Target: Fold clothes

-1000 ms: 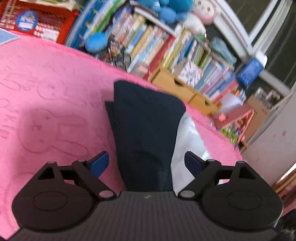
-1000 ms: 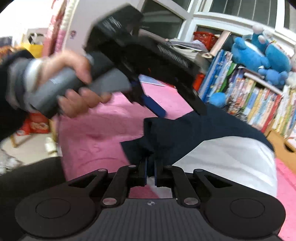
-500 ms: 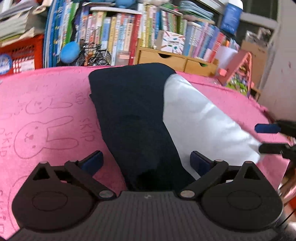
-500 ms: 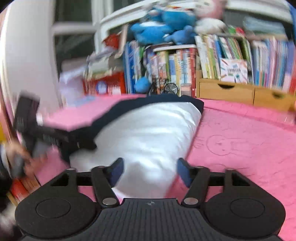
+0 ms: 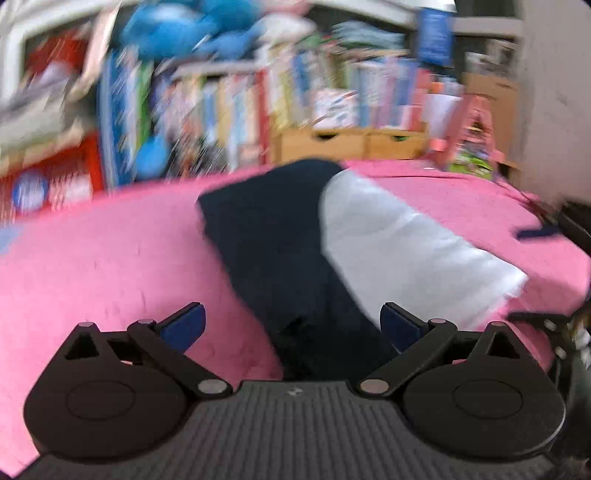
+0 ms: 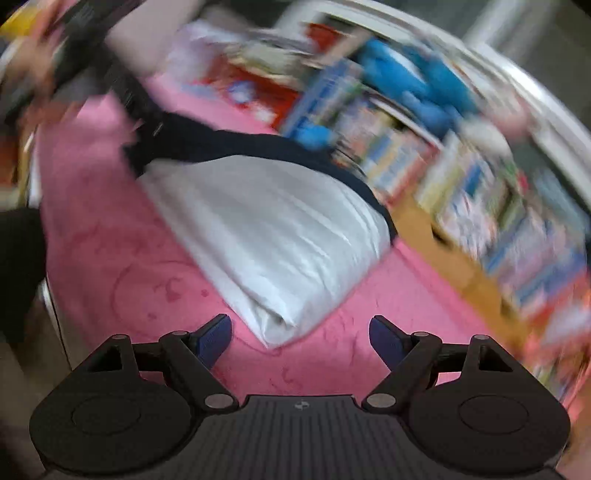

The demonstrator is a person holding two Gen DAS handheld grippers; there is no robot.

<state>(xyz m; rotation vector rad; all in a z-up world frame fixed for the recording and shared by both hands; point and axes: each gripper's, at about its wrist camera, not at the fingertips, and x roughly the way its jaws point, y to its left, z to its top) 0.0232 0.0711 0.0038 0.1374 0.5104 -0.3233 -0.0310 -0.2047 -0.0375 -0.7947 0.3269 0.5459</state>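
- Folded garment: navy and white, lying flat on the pink cover. In the left wrist view the navy part lies to the left and the white part to the right.
- Left gripper: jaws spread wide and gripping nothing. The near navy end of the garment lies below and between the blue pads, which do not press on it.
- Right gripper: jaws opening, nothing gripped. The near white corner of the garment lies just ahead of the gap between the pads, over bare pink cover.
- Pink cover: faint drawn outlines show on it in the right wrist view; whether it covers a tabletop or a bed cannot be told.
- Background: a bookshelf packed with upright books, blue plush toys on top, and wooden drawers beside the cover's far edge. Both views are blurred.
- Upper left of the right wrist view: a hand holding the other gripper, too blurred for detail.
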